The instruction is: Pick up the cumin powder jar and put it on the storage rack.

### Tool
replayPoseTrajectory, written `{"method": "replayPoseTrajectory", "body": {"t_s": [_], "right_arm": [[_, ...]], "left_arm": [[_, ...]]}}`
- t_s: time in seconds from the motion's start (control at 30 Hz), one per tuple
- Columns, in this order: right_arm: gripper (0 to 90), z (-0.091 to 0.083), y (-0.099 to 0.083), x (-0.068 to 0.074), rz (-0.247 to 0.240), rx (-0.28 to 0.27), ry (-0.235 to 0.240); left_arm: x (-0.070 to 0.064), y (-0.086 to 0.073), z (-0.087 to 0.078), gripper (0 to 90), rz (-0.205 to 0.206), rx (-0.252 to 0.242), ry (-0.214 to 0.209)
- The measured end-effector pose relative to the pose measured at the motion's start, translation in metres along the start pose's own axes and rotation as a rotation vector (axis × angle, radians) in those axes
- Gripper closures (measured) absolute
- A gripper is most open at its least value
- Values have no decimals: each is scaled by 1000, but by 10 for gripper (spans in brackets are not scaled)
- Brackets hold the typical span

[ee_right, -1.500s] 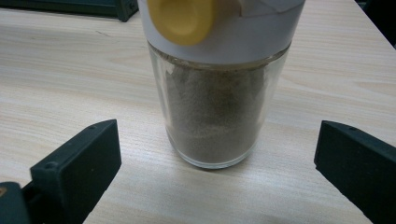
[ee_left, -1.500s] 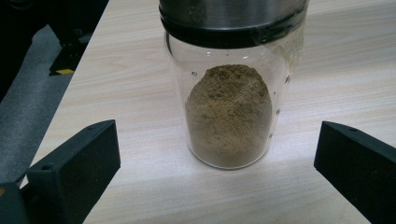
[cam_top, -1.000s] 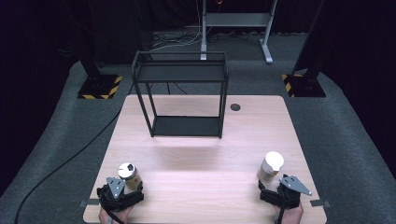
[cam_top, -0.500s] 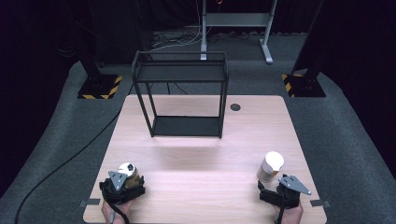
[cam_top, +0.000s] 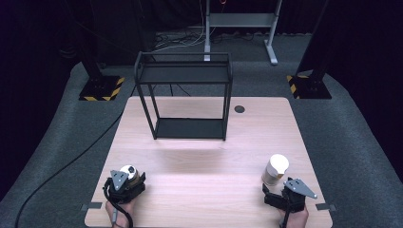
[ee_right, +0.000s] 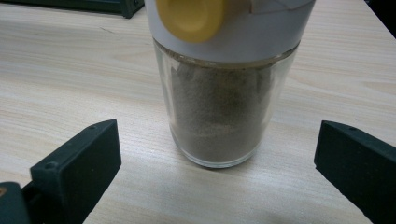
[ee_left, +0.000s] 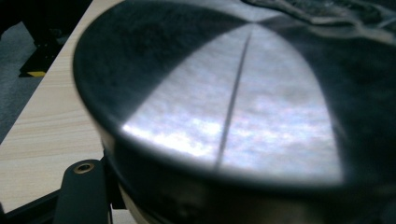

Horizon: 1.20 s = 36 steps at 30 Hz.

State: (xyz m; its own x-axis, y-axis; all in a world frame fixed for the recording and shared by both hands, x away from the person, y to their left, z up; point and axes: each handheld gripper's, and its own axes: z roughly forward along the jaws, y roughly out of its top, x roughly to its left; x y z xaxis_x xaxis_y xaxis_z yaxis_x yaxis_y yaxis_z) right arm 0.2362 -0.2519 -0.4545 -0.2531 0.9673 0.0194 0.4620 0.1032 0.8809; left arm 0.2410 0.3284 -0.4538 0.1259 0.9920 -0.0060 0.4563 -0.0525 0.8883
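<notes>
No writing reads on your two jars. Your right gripper stands released behind the spice jar near the table's right front corner; your left gripper, at the left front corner, is against the metal-lidded jar, grip untellable.

— What do we see around the wooden table?
— Dark grey carpet on every side. Behind the table we find a grey metal stand, loose cables, two hazard-striped bases and black curtains.
</notes>
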Motion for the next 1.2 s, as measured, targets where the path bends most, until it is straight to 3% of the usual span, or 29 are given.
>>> {"method": "replayPoseTrajectory", "body": {"t_s": [0.63, 1.2], "right_arm": [[0, 0, 0, 0, -2, 0, 3], [0, 0, 1, -1, -4, 5, 5]], "left_arm": [[3, 0, -14, 306, -5, -8, -19], [-4, 18, -22, 305, 41, -11, -61]]}}
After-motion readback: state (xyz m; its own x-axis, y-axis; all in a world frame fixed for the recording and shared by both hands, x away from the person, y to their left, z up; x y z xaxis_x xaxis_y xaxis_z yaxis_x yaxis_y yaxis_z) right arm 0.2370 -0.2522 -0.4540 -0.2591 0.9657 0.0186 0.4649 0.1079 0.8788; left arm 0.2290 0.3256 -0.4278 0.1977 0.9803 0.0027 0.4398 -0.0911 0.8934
